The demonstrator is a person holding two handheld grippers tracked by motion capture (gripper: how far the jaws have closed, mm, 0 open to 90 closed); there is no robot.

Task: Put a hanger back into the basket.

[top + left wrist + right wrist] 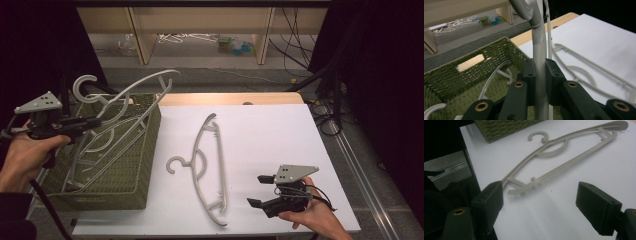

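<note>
We see the left gripper [95,121] clamped tight on the grey bar of a hanger [131,92], which it holds tilted above the green woven basket [145,165] at the table's left edge, one end raised past the basket's far rim. More hangers [100,150] lie inside the basket. Our right gripper [259,191] rests near the front right of the white table [270,130] with its jaws spread wide and nothing between them, just beside a second hanger [210,165] lying flat.
</note>
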